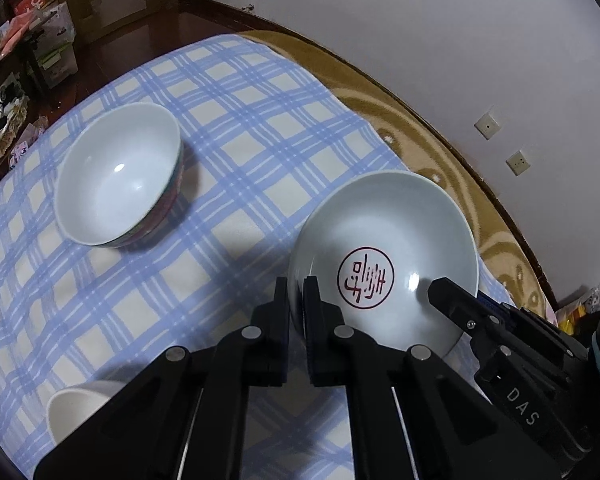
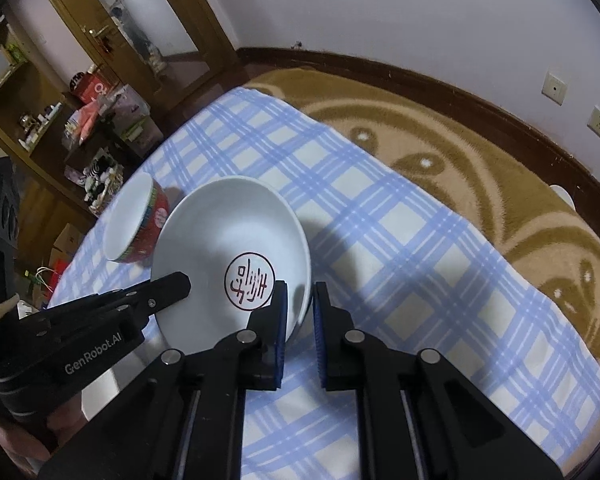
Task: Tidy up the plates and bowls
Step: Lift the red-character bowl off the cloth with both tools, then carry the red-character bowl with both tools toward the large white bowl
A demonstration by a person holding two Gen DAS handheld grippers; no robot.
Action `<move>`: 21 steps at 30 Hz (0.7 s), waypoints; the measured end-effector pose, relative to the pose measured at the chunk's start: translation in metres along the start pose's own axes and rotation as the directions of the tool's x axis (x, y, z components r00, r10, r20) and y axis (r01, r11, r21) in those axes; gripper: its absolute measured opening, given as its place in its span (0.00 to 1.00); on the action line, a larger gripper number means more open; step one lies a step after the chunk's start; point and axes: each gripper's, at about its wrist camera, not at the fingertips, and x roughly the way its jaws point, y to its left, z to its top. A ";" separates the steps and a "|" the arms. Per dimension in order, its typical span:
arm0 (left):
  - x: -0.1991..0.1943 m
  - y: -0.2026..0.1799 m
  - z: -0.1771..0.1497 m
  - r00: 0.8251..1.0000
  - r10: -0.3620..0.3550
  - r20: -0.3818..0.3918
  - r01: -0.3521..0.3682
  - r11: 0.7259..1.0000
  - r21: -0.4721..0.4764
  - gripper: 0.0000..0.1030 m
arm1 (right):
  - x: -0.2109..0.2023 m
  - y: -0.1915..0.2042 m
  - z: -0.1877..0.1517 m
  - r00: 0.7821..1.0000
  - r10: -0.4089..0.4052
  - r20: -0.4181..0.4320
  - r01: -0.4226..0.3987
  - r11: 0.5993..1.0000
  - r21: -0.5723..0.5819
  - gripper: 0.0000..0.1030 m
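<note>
Left wrist view: both tools, left tool (image 1: pixel 296 292) and right tool (image 2: pixel 300 300), pinch the plate's (image 1: pixel 384 216) rims near the cloth's (image 1: pixel 240 128) right edge. Lift evenly toward the bowl (image 1: pixel 118 174).

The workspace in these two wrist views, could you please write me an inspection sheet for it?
Surface: blue checked cloth over a brown patterned blanket.
Job's things: white plate with a red mark; red-sided bowl standing apart; a white dish at the near edge.
Clutter: nothing seen on the cloth.
Grippers: left gripper and right gripper each have their jaws shut on opposite rims of the plate.
Cables: nothing seen.
Surroundings: white wall with sockets; wooden shelves and boxes.
</note>
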 end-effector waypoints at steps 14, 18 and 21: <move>-0.060 0.021 -0.025 0.998 0.055 0.038 -0.053 0.998 -0.032 0.11 | -0.047 0.047 -0.016 0.997 0.055 0.061 -0.049 0.995 -0.089 0.13; -0.077 0.028 -0.037 0.995 0.075 0.061 -0.073 0.997 -0.033 0.11 | -0.058 0.061 -0.023 0.995 0.077 0.070 -0.068 0.991 -0.116 0.13; -0.088 0.033 -0.046 0.993 0.093 0.071 -0.091 0.995 -0.043 0.11 | -0.063 0.069 -0.028 0.993 0.093 0.067 -0.084 0.987 -0.135 0.13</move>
